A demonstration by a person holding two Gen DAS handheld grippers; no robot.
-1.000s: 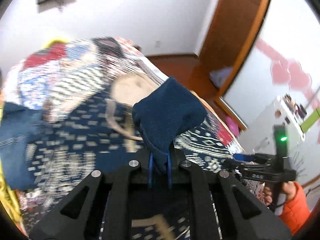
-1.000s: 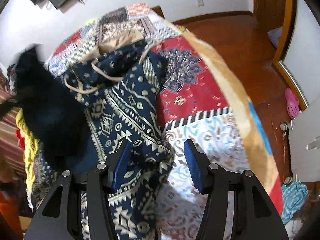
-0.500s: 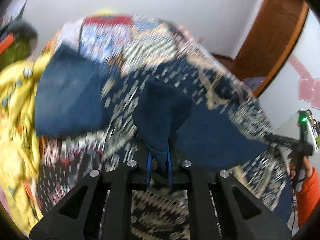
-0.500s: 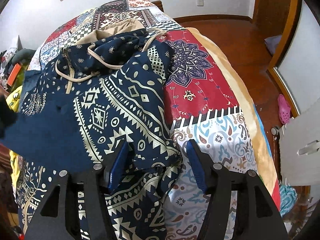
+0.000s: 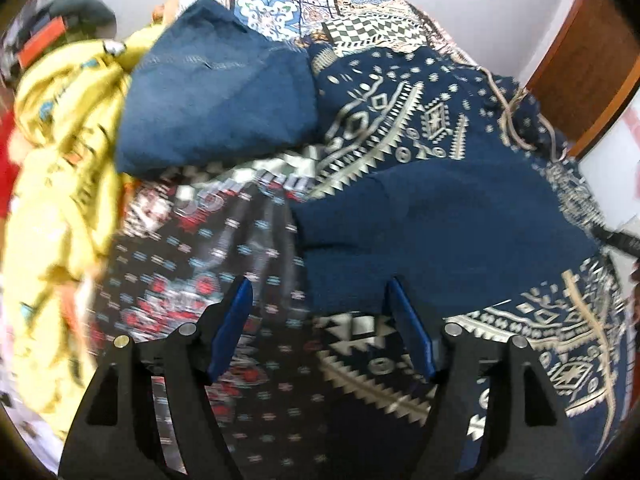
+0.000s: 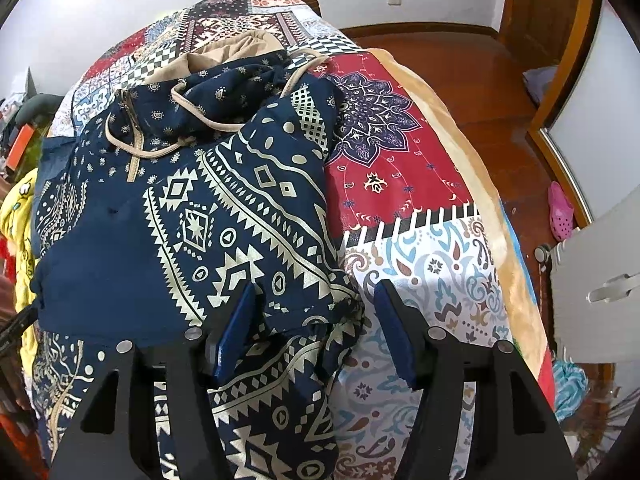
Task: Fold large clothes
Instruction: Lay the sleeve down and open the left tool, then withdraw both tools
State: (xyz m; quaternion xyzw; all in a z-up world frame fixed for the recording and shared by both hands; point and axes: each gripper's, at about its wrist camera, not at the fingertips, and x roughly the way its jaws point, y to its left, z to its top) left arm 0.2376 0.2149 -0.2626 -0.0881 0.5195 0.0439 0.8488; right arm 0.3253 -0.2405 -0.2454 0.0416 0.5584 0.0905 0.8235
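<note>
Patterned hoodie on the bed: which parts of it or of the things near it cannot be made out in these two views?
- Left wrist view: the yellow garment is smeared by motion blur; its print is unreadable.
- Left wrist view: the folded sleeve's cuff ends between the left hand-held gripper fingers, so its edge is unclear.
- Right wrist view: the patterned hoodie hem is hidden behind the right hand-held gripper.
- Right wrist view: the hoodie's left side is cut off by the frame edge.
</note>
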